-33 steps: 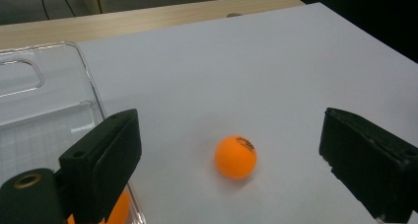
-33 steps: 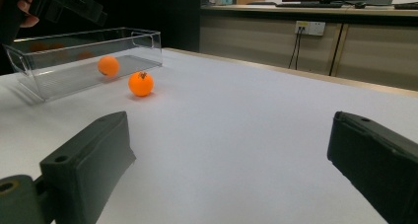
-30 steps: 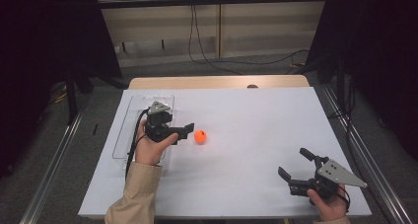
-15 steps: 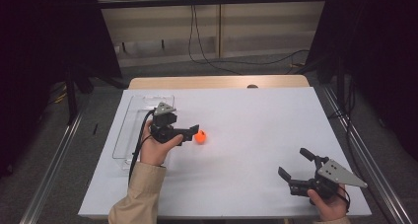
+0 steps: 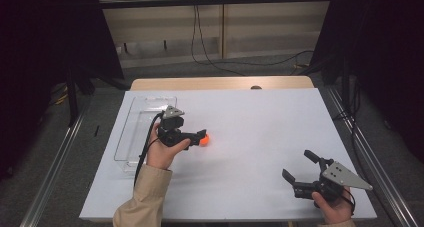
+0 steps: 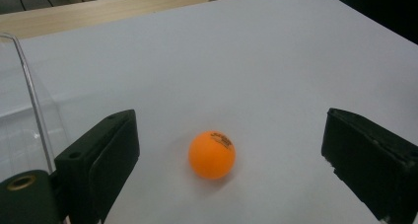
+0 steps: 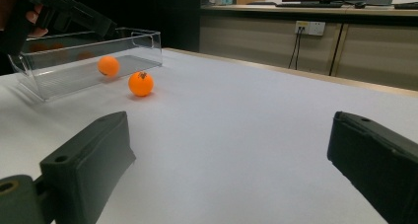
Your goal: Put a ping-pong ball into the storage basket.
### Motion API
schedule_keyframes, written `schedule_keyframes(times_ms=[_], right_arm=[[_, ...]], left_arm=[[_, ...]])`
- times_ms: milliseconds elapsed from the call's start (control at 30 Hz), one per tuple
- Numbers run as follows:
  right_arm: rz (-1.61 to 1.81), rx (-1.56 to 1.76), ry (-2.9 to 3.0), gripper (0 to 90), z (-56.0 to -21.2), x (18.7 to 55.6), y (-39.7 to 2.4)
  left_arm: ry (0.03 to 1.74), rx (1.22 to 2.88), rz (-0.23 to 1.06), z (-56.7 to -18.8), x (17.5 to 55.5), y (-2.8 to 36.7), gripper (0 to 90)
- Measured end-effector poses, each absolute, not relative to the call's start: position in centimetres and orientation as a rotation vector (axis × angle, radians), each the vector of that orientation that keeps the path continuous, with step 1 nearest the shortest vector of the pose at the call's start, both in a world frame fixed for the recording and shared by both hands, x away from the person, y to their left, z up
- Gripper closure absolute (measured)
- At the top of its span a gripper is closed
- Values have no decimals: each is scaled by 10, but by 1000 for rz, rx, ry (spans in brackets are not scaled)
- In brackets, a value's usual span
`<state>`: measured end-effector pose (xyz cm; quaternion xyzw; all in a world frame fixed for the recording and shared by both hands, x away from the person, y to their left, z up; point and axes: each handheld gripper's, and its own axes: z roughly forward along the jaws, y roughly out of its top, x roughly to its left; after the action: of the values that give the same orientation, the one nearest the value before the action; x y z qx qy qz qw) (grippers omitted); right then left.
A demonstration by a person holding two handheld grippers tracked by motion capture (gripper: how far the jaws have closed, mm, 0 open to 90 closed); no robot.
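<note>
Clear bin [image 5: 131, 137] is sitting at the table's left edge, likely the drop target. Just right of it, the left gripper [image 5: 197, 136] is hovering jaws wide over the orange ball [image 6: 212, 154], straddling but not touching it, probably lining up a pinch. Right gripper [image 5: 300, 166] is idling near-right, jaws wide, holding nothing.

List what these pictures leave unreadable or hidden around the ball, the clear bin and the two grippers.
- Print on the orange ball: too small to read, left gripper view.
- Ball's near side: covered by the left gripper, high view.
- Clear bin contents: an orange shape behind its wall may be a reflection.
- Right gripper: jaw tips cut off by frame bottom, right gripper view.
</note>
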<state>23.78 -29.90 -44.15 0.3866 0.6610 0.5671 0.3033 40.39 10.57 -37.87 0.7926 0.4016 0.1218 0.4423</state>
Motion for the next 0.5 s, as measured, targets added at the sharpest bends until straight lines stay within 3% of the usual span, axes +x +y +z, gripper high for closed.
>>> schedule_keyframes(times_ms=[500], right_arm=[[1503,1023,1752,25,-442,238,-299]], left_arm=[[991,1999,298,-387,403,94,74]])
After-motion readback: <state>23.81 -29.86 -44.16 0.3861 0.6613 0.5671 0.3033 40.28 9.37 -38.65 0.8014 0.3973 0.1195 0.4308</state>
